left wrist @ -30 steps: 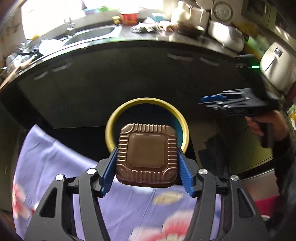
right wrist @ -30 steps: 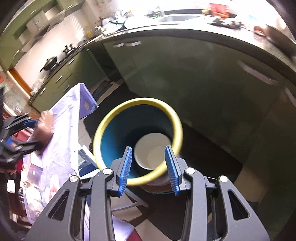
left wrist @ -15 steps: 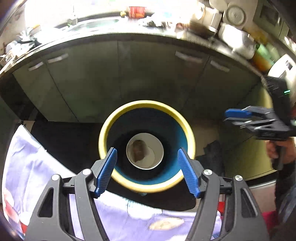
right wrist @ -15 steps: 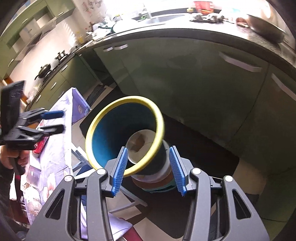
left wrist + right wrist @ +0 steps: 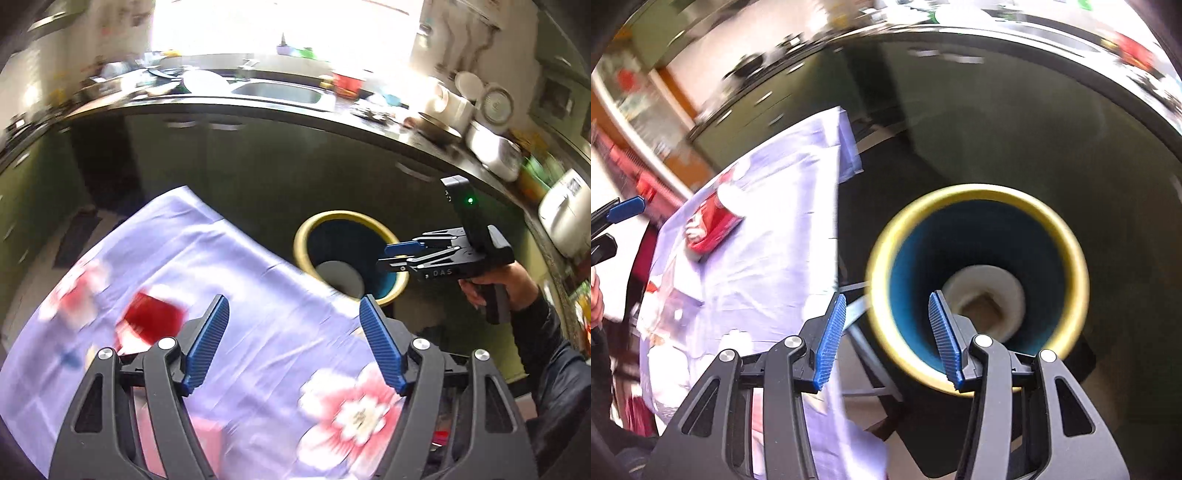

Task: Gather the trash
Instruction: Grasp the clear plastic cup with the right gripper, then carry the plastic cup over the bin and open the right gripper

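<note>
Now left gripper (image 5: 291,343) spread, empty, over tablecloth (image 5: 236,280); red packet (image 5: 149,325) just left; right gripper (image 5: 886,339) farther, parted, by bin (image 5: 975,284)

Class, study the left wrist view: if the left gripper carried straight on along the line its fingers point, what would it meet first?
Most likely the flowered tablecloth: the left gripper is open, nothing between its fingers, aimed down at bare cloth. The red packet lies off to one side, the yellow-rimmed bin beyond the edge. Depth is uncertain.
</note>
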The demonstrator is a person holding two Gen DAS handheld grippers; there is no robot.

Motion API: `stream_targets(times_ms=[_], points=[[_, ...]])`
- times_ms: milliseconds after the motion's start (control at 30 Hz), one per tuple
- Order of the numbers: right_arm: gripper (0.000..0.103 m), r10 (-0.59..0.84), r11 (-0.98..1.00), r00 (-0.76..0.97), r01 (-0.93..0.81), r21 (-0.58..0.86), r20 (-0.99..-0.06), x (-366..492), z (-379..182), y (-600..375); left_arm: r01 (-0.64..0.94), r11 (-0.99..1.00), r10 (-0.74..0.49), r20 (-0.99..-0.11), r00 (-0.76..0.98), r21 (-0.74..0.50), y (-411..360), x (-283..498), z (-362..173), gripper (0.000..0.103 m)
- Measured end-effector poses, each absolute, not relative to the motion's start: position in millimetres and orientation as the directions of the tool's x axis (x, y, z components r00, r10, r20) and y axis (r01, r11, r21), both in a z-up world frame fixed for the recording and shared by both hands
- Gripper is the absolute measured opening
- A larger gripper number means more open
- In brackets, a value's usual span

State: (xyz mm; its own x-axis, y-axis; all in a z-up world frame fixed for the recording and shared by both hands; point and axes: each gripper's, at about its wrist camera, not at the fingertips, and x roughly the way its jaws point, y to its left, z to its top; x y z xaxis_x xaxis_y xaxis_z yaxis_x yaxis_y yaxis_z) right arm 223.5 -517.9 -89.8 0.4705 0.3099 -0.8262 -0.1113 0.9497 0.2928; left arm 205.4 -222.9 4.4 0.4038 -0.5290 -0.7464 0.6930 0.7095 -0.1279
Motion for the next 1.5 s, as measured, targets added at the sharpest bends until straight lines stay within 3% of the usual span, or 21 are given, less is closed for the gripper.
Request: stream_targets(times_ms=[267, 400, 500, 667, 800, 967, 1200, 1500], points=[[0.052, 0.472, 0.848, 0.356, -0.433, 0.306, -0.806, 209, -73, -393, 0.563, 0.813, -0.472, -0.732, 0.491, -0.147, -121, 181, 4, 0.070], [0.071, 0.574, 0.725, 0.305, -0.620, 0.299, -0.760, 181, -56, -331, 0.518, 0.842, -0.450, -0.725, 0.521, -0.151, -90, 167, 4, 0.071], [0.076, 0.577, 0.688, 0.318, -0.686, 0.237, -0.752, 165, -48, -297, 0.490, 0.858, -0.435, -0.722, 0.538, -0.152, -76, 157, 3, 0.071], [0.076, 0.539, 0.684, 0.316, -0.706, 0.186, -0.781, 171, -58, -264, 0.474, 0.865, -0.435, -0.717, 0.545, -0.165, -63, 147, 0, 0.071], [0.068, 0.513, 0.701, 0.295, -0.686, 0.195, -0.806, 184, -79, -251, 0.476, 0.865, -0.432, -0.714, 0.551, -0.157, -62, 139, 0, 0.072], [0.066, 0.516, 0.706, 0.286, -0.676, 0.211, -0.808, 189, -90, -247, 0.479, 0.865, -0.431, -0.714, 0.553, -0.151, -61, 133, -1, 0.074], [0.055, 0.523, 0.714, 0.314, -0.669, 0.206, -0.792, 185, -89, -251, 0.479, 0.865, -0.428, -0.715, 0.552, -0.147, -63, 131, -1, 0.074], [0.054, 0.567, 0.733, 0.378, -0.637, 0.239, -0.732, 176, -58, -284, 0.478, 0.868, -0.417, -0.719, 0.556, -0.134, -64, 128, 0, 0.074]])
